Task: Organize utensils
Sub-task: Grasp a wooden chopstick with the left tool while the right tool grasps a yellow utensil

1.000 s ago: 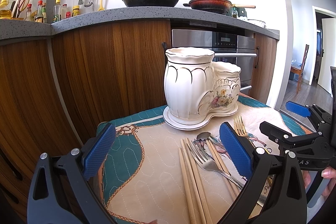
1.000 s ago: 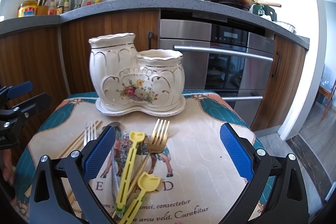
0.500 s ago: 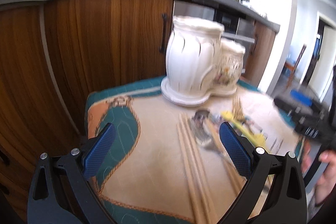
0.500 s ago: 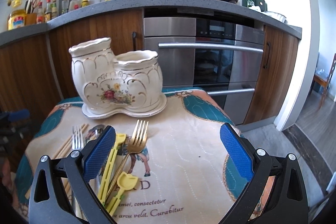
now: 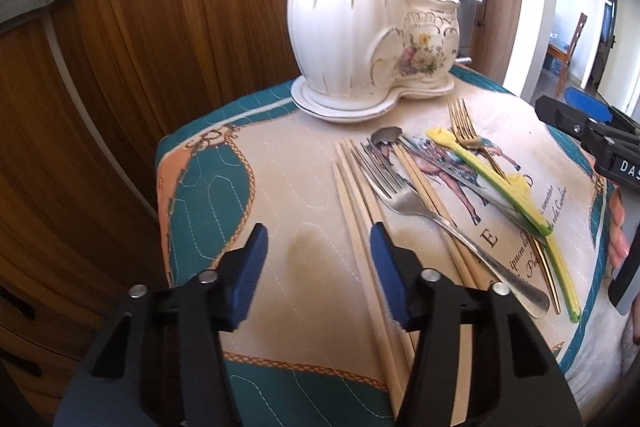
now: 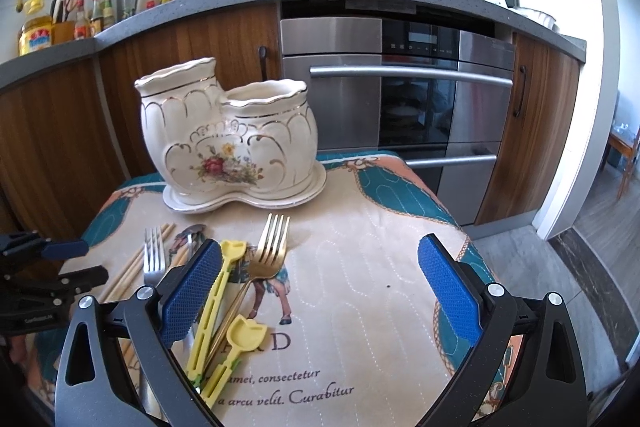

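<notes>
Several wooden chopsticks (image 5: 360,211), a silver fork (image 5: 400,195), a spoon (image 5: 386,135), yellow plastic tongs (image 5: 500,183) and a gold fork (image 5: 460,123) lie on the quilted cloth (image 5: 280,167) in front of a white two-pot ceramic holder (image 5: 344,27). My left gripper (image 5: 318,267) hangs low over the cloth with its jaws closing. Only bare cloth and the leftmost chopstick's edge lie between them, and the pads press on nothing. My right gripper (image 6: 320,291) stands wide open over the cloth, its left finger (image 6: 192,291) above the yellow tongs (image 6: 224,291) and beside the gold fork (image 6: 268,255).
Wooden cabinets (image 5: 120,67) and an oven (image 6: 400,99) stand right behind the small cloth-covered table. Pans and bottles sit on the counter above. The table's edges drop off close on the left, the right and the far side. A hand (image 5: 618,227) holds the other gripper at the right.
The left gripper has tipped downward and sunk toward the cloth, and its jaws have narrowed to about half their width. The right gripper has stayed wide open and has hardly moved.
</notes>
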Demonstrator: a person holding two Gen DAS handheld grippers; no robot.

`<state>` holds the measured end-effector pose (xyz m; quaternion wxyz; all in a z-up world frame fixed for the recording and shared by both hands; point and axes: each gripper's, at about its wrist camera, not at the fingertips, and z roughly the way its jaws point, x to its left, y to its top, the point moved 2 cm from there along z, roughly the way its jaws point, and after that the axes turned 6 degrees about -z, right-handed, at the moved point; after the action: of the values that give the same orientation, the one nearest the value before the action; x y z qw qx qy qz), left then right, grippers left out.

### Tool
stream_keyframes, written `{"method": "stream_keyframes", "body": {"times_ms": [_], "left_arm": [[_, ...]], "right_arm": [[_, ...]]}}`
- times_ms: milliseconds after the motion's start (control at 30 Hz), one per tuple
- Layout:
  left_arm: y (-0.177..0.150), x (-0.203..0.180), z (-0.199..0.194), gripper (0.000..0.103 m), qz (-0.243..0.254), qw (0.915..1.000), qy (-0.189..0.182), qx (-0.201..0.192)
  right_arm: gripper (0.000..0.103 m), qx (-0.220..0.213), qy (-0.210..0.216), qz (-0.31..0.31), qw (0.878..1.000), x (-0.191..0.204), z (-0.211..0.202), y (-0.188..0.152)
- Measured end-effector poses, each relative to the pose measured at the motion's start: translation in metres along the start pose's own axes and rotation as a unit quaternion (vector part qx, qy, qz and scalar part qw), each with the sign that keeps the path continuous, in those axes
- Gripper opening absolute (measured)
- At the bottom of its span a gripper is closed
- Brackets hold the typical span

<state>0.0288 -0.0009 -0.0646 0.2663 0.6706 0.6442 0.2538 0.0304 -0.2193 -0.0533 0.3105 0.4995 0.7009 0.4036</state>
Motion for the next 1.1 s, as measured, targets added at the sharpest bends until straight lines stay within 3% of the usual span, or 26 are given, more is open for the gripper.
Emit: {"method": "stream_keyframes", "body": {"times_ms": [200,833,933,1033,1100], "left_arm": [[-0.004,-0.005,0.008,0.038,0.013,0.9995,-0.009,0.027],[0.017,-0.011,0.027,0.028,0.028,0.9955,-0.023,0.088],[0.021,-0.008,0.030,0.021,0.027,0.9957,-0.026,0.085],[0.020,-0.006,0.028,0.007,0.026,0.9964,-0.024,0.077],[0.020,-0.002,0.028,0.006,0.020,0.9969,-0.028,0.071]], "right_arm": [[0.098,0.006,0.000,-0.015,1.000,0.008,0.004,-0.002],[0.098,0.019,0.011,-0.029,0.999,0.015,0.008,-0.007],[0.098,0.020,0.011,-0.029,0.999,0.015,0.008,-0.007],[0.098,0.023,0.011,-0.029,0.999,0.015,0.007,-0.008],[0.097,0.026,0.013,-0.028,0.999,0.014,0.006,-0.008]]}}
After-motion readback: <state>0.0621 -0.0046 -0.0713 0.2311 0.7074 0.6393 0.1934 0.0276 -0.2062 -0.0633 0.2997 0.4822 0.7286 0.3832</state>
